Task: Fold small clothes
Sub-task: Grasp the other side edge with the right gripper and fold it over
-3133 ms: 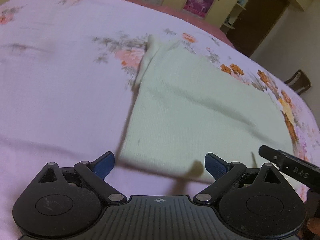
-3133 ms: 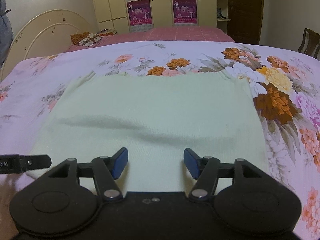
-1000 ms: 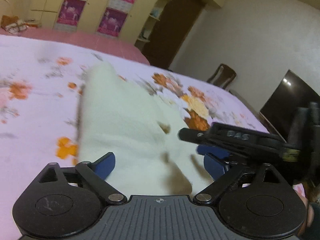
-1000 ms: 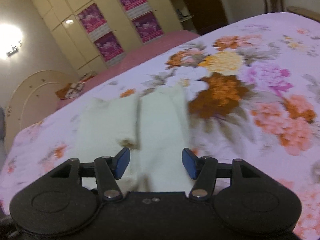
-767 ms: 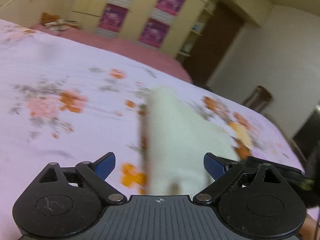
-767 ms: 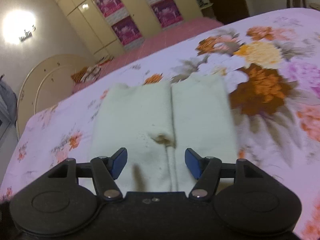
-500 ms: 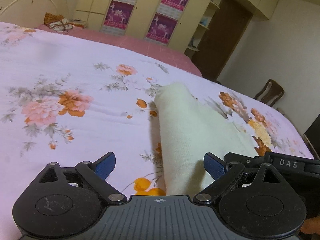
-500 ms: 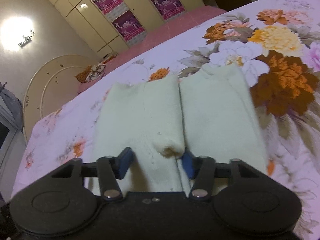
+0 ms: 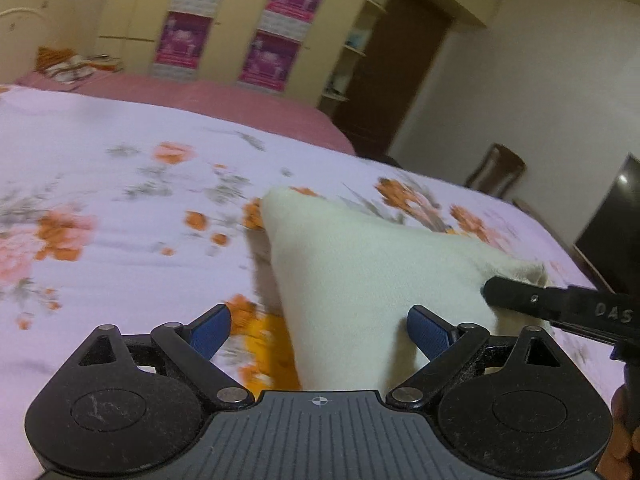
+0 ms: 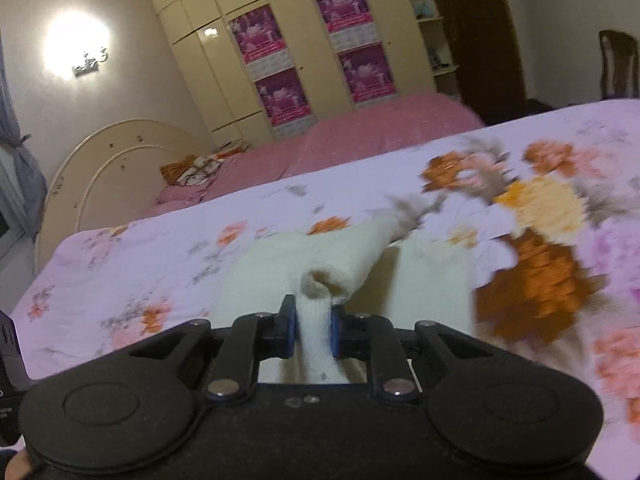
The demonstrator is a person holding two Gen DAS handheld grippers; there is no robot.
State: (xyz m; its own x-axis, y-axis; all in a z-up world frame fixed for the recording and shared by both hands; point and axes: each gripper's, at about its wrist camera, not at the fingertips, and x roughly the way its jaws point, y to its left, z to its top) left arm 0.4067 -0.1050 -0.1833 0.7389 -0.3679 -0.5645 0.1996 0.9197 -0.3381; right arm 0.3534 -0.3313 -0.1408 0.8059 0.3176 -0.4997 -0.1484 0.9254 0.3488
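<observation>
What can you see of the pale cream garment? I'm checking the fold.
The pale cream knitted garment lies on the floral pink bedspread, already folded into a narrow stack with a seam between two halves. The right gripper has just closed on its near bunched corner, lifting it. The left gripper is open, with the garment's near edge between its fingers.

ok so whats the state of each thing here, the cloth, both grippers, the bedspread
cream garment: partly folded, near corner pinched and lifted off the bed
right gripper: jaws have just closed, shut on the garment's corner
left gripper: open, garment's near edge between its blue fingers, not pinched
floral bedspread: spread flat under the garment
</observation>
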